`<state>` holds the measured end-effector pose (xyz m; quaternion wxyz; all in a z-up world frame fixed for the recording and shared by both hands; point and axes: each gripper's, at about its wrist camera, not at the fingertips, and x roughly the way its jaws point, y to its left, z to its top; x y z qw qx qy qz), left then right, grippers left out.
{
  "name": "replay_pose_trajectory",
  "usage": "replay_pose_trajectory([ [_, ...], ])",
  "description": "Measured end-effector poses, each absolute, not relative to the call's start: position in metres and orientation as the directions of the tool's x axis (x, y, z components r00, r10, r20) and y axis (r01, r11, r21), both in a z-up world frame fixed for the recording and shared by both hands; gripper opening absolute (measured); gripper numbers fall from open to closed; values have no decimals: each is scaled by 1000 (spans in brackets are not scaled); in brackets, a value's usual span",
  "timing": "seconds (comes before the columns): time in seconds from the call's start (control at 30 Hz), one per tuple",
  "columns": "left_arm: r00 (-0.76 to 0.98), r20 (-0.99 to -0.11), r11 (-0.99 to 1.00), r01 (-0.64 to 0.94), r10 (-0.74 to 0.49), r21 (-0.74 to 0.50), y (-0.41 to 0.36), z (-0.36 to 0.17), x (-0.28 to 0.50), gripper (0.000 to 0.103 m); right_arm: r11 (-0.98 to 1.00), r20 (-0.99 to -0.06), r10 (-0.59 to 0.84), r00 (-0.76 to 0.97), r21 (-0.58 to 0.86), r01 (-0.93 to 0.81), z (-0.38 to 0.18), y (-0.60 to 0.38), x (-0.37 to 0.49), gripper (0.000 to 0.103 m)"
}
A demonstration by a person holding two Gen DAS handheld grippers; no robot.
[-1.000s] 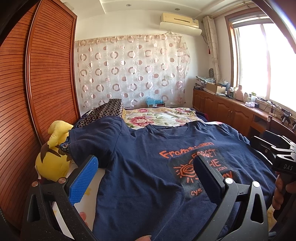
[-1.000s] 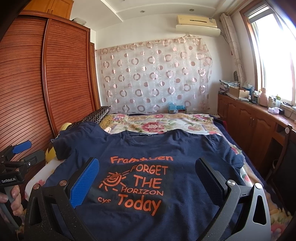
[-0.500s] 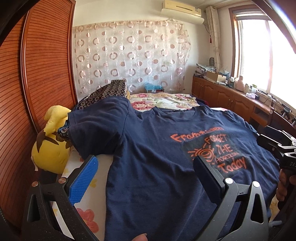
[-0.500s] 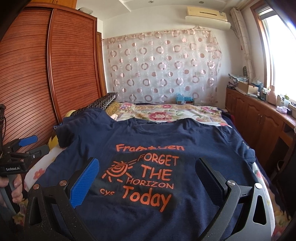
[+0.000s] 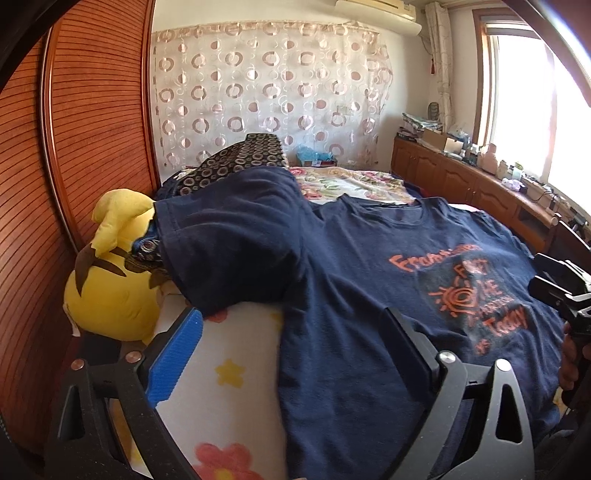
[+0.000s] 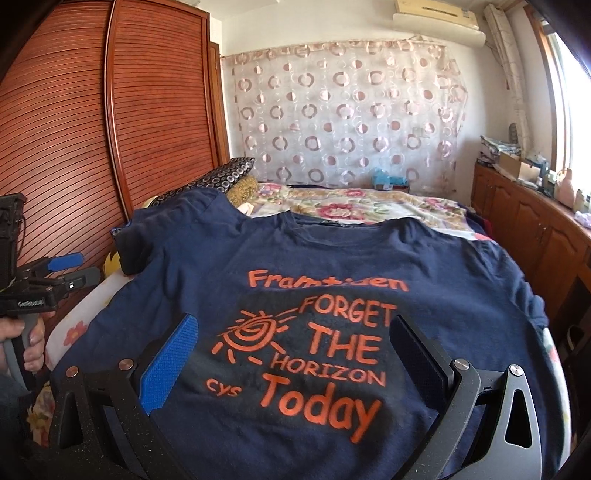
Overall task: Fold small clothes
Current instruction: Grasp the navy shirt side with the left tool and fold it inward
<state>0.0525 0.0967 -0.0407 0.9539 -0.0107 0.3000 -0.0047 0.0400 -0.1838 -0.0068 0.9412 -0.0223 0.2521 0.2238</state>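
Yellow plush toy [image 5: 110, 280] beside slatted wooden wardrobe [image 5: 92, 110]; circle-patterned curtain [image 6: 343, 110] behind.

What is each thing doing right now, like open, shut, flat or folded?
T-shirt: spread flat on the bed, print up, not folded yet.
Left gripper: open, holding nothing.
Right gripper: open, holding nothing.
Yellow plush toy: lying beside the bed, partly under a sleeve.
Wardrobe doors: shut.

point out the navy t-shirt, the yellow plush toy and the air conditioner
navy t-shirt [image 6: 332, 258], right wrist view, chest above the print
yellow plush toy [image 5: 110, 295], left wrist view, its body
air conditioner [image 6: 436, 16], right wrist view, front panel
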Motion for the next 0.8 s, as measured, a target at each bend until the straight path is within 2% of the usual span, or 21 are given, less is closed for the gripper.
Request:
replay_pose_trajectory([
  [0.17,818,-575,1000,-19,14,-2,124,-34,73,85,887,-496,416,762,35,-461,-4,-175,49,103],
  [0.33,798,-602,999,-31,14,-17,154,-27,102,67,867,-483,431,763,-12,-498,3,-165,50,103],
  [0.6,754,-657,991,-90,5,-96,197,-35,149,59,844,-473,481,738,23,-536,-4,-168,43,103],
  [0.67,736,-677,987,-105,-5,-122,205,-42,158,54,841,-476,481,736,14,-540,-6,-168,41,103],
  [0.7,729,-685,985,-104,-18,-137,207,-45,161,47,842,-477,478,738,9,-540,-5,-168,41,103],
  [0.8,711,-702,981,-103,-42,-163,209,-52,165,46,843,-476,478,738,11,-538,-3,-167,44,103],
])
